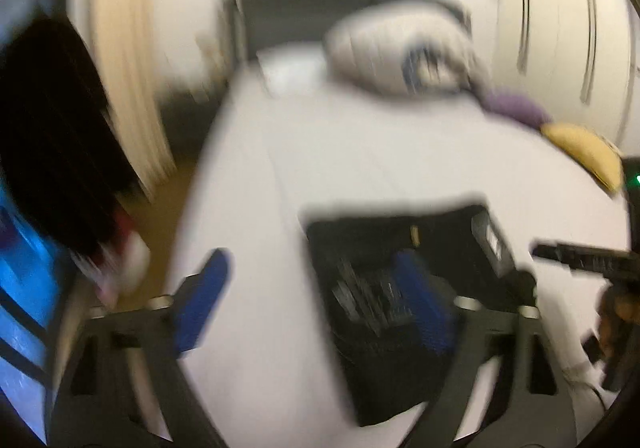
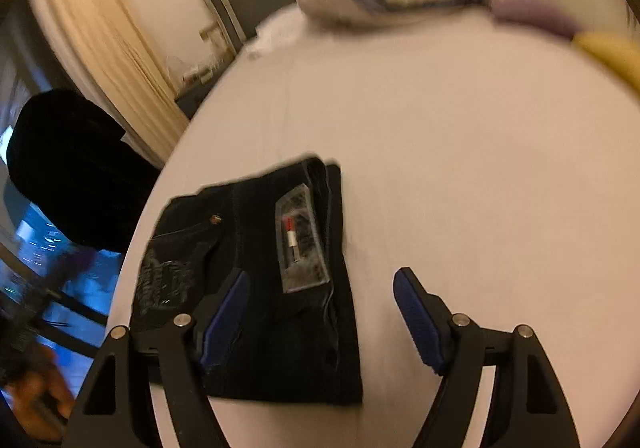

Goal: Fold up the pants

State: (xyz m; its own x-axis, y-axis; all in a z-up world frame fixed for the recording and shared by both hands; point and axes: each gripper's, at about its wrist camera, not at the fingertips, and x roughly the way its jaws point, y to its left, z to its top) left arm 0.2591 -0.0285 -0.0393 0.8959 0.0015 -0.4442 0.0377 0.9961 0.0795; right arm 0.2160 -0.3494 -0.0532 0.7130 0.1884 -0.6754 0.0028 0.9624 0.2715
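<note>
Here, left wrist view, heavily motion-blurred: left gripper [image 1: 316, 308] has its jaws spread wide, nothing between the blue pads [image 1: 202, 304]. The black pants [image 1: 404, 288] lie folded into a compact rectangle on the white bed [image 1: 328, 152], under and beyond the right-hand pad. Right gripper [image 1: 580, 258] enters from the right edge, above the sheet just beside the pants; its jaw state cannot be told here. Rolled white bedding [image 1: 396, 56] sits at the far end of the bed, with a purple item [image 1: 516, 108] and a yellow item [image 1: 584, 156] along the right edge.

Right wrist view: right gripper [image 2: 320, 318] jaws wide apart, holding nothing. Left pad overlaps the pants [image 2: 264, 288]; right pad is over bare sheet. Folded bundle lies flat near the bed's [image 2: 460, 152] left edge, a clear label patch [image 2: 302, 244] facing up. Cream curtain [image 2: 104, 56] hangs at left
</note>
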